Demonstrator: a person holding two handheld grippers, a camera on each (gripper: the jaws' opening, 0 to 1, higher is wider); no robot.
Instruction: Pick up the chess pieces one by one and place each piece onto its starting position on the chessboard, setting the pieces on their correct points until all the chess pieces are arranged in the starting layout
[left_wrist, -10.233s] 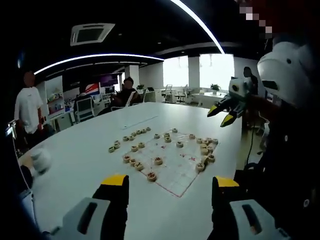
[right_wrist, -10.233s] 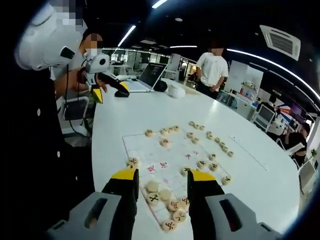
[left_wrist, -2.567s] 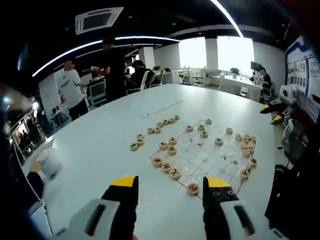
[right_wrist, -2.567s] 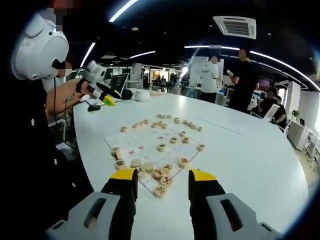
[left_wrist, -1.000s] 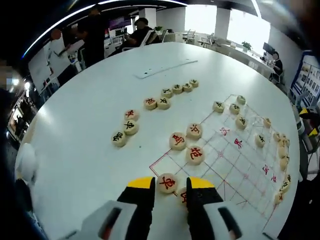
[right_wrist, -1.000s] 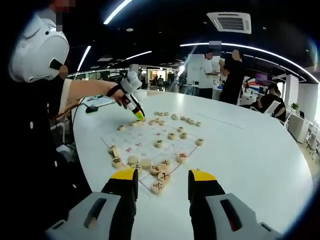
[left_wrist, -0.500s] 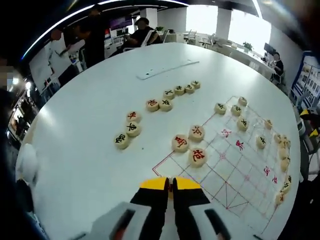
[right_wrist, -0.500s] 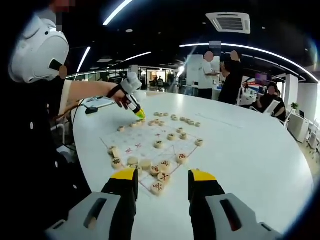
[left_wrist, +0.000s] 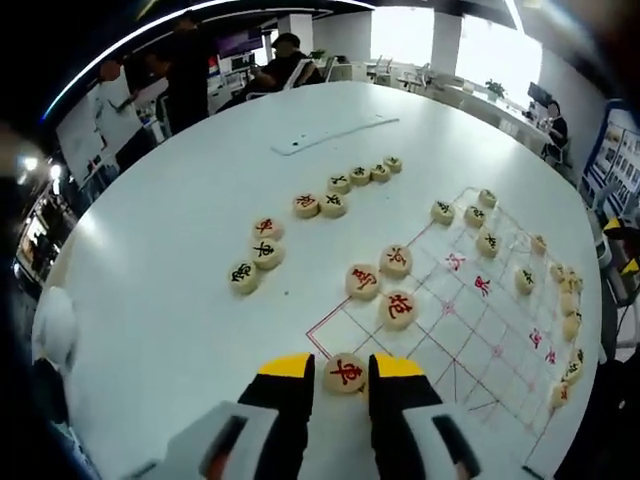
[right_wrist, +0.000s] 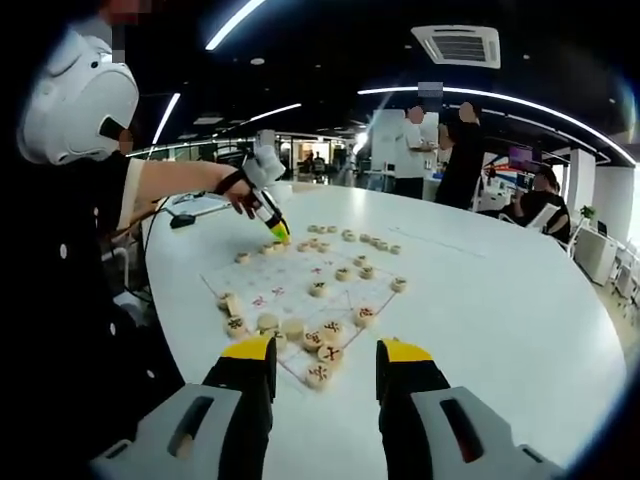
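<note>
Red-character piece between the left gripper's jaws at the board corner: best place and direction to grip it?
Grip the red-character piece by its round rim, across the middle, coming down from above. It lies flat and low on the chessboard, so only the edge gives purchase. The left gripper already has a jaw on either side; whether they touch is unclear. Neighbouring pieces sit apart, leaving room.

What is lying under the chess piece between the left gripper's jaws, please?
The red-marked piece sits at the near corner of the chessboard, a thin sheet with red lines on the white table. The point directly beneath it is covered by the piece and the left gripper.
</note>
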